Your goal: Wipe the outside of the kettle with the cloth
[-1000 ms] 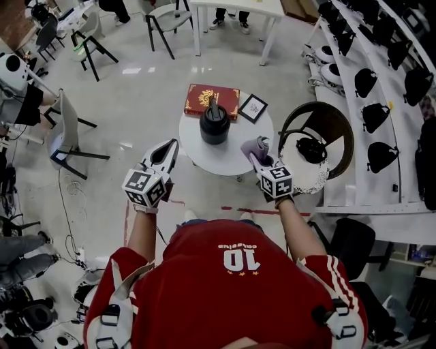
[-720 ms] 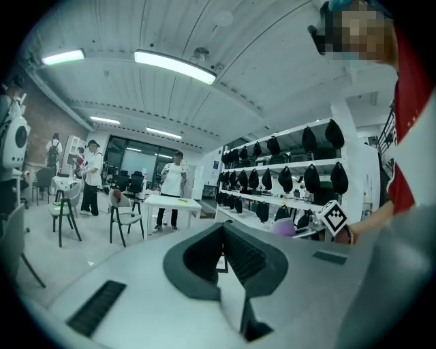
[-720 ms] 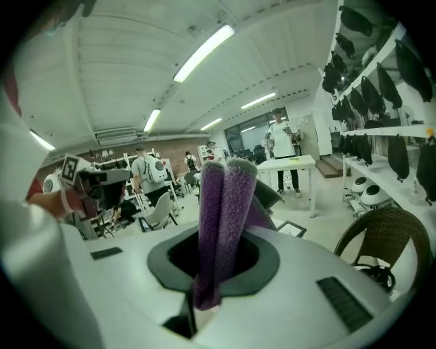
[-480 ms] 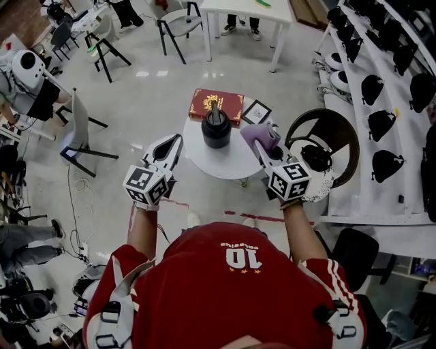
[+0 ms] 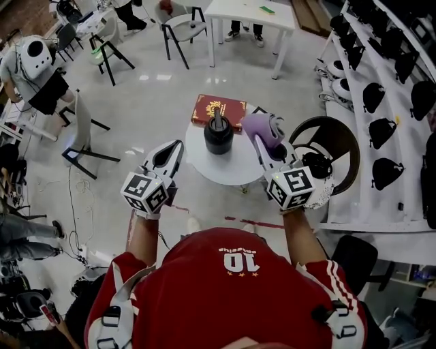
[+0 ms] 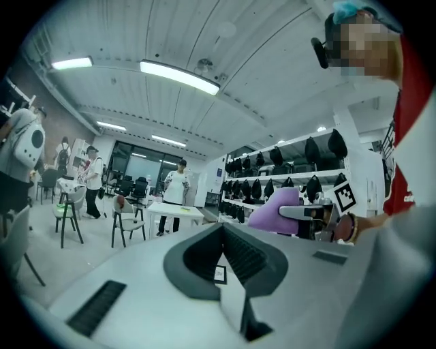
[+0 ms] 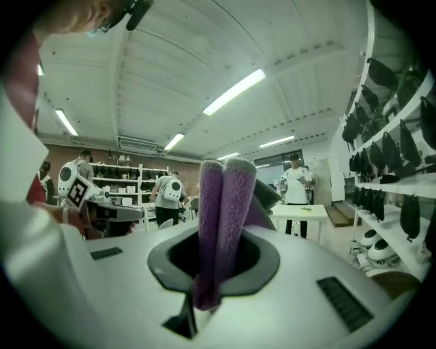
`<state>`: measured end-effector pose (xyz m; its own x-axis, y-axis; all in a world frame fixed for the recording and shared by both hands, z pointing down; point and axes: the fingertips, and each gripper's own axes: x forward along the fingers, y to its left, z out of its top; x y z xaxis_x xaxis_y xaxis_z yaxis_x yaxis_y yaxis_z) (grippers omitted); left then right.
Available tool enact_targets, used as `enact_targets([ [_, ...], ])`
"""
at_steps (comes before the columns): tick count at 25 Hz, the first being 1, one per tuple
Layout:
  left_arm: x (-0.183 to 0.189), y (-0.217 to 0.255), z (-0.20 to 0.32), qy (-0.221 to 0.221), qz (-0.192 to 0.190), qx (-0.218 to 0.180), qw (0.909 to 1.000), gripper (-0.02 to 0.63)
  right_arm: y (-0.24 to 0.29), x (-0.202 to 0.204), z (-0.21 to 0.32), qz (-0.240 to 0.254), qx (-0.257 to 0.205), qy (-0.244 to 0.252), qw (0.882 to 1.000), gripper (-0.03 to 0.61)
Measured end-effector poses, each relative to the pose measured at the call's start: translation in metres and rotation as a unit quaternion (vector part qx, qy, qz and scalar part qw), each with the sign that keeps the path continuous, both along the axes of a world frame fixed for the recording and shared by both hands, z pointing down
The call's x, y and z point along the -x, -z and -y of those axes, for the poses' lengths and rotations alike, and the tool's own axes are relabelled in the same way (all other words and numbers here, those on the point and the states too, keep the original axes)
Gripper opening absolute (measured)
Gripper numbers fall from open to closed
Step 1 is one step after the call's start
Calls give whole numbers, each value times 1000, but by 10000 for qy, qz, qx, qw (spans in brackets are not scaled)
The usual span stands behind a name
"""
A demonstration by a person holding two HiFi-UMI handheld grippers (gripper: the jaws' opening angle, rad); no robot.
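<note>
A black kettle (image 5: 218, 133) stands upright on a small round white table (image 5: 228, 167) in the head view, near its far edge. My right gripper (image 5: 263, 141) is held up to the right of the kettle, shut on a folded purple cloth (image 5: 263, 127). That cloth (image 7: 221, 218) sticks up between the jaws and hides their tips. My left gripper (image 5: 176, 147) hovers at the table's left edge, shut and empty; its pads meet (image 6: 221, 230). From there the cloth (image 6: 278, 208) shows to the right. Neither gripper view shows the kettle.
A red book (image 5: 218, 110) lies behind the kettle. A round black chair (image 5: 332, 136) with a white cushion sits to the right, next to shelves of dark bags (image 5: 381, 61). Chairs (image 5: 82, 133) stand to the left, a white table (image 5: 252, 13) and people at the back.
My right gripper has lifted the purple cloth up and forward, level with the kettle's right side. The left gripper has barely shifted. The kettle has not moved.
</note>
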<state>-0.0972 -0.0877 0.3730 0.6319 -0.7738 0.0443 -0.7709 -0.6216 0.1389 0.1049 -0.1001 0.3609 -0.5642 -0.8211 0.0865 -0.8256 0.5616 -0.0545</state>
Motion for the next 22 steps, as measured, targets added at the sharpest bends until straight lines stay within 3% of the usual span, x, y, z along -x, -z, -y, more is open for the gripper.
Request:
enact_targets([
  [22,-2,-4,10,-67,104,-27,9999,6,-3,-3,1,-267,-69,-260,9993,47],
])
